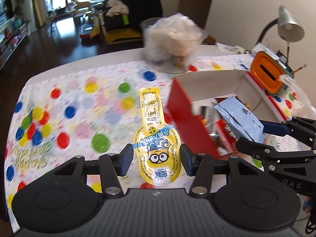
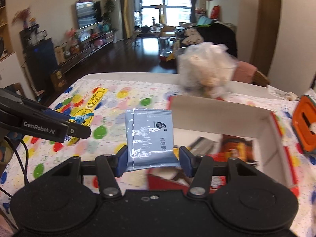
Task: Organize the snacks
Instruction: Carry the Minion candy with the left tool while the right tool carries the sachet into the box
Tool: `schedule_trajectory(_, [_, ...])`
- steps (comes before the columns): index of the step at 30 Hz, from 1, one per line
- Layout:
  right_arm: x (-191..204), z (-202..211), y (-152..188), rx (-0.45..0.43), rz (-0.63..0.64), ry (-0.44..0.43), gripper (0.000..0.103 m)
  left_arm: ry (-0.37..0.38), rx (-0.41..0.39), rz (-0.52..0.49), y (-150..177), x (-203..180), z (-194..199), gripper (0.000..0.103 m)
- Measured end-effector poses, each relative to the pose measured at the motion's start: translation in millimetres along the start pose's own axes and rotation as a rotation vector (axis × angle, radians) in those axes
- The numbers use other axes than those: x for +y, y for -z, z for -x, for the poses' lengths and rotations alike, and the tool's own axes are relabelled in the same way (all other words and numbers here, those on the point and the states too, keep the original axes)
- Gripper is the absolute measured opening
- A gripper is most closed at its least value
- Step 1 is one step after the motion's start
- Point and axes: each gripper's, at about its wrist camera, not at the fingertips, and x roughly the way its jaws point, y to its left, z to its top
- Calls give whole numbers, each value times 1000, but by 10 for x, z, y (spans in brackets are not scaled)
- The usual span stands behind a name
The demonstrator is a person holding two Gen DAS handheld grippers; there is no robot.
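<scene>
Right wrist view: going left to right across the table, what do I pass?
Left gripper holding the yellow snack pouch → light blue packet between the right gripper's fingers → open red and white box → orange container at the right edge.

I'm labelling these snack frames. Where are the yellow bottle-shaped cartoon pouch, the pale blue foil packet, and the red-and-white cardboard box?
Yellow bottle-shaped cartoon pouch (image 1: 157, 156): left wrist view, on its cartoon face.
Pale blue foil packet (image 2: 151, 138): right wrist view, on its printed front.
Red-and-white cardboard box (image 1: 185, 106): left wrist view, on its red outer side wall.
</scene>
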Motion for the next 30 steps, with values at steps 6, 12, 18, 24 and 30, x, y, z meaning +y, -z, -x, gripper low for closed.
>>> schedule_trajectory(6, [-419,67,66,0,-32,51,53,31,7,-67,-170,-447,-163,51])
schedule_trajectory(12, [-828,38,123,21,-78,89,53,43,32,-119,-344,-832,-380,51])
schedule_trajectory(18, [-1236,-92,137,67,-129,121,53,35,94,-145,-502,-1078,-721,51])
schedule_trajectory(24, [-1481,-336,117,123,-138,138,53,14,160,-150,-623,-1204,-1076,51])
schedule_trajectory(30, [-1613,-595,30,160,-123,144,53,-10,201,-158,-730,-1310,-1341,51])
